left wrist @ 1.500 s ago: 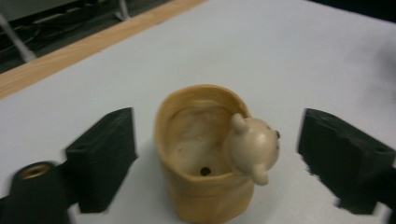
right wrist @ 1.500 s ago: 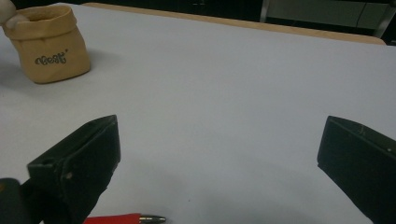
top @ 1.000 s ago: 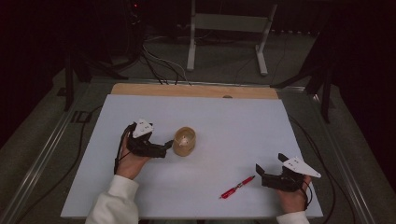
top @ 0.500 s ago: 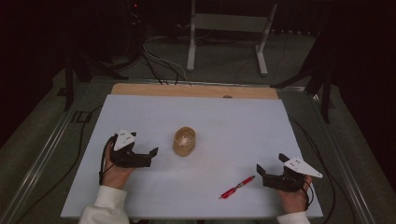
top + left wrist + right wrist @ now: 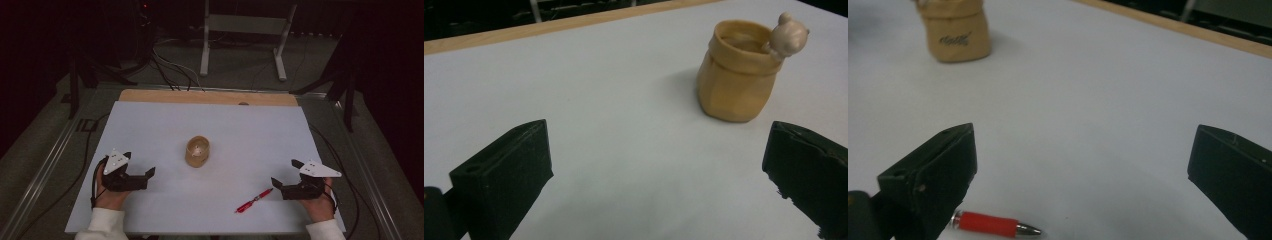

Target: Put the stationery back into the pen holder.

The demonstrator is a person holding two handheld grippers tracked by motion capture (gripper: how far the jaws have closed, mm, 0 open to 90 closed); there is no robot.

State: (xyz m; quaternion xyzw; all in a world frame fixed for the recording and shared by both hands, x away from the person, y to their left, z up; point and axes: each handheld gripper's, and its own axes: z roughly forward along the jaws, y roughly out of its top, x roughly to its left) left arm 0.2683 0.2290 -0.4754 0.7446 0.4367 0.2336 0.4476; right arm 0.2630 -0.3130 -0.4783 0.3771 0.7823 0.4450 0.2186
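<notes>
White desk (image 5: 150,125) is carrying a red pen (image 5: 254,200) lying untouched near its near edge, just beside the wide-open, empty right gripper (image 5: 278,183), the tan pot (image 5: 197,151) standing mid-desk, the left gripper (image 5: 149,173) gaping empty, so pickup seems undone.

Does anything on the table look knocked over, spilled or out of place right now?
Nothing stands out. The tan cup stands upright mid-table, its bear figure on the rim, and the red pen lies flat beside the open right tool.
</notes>
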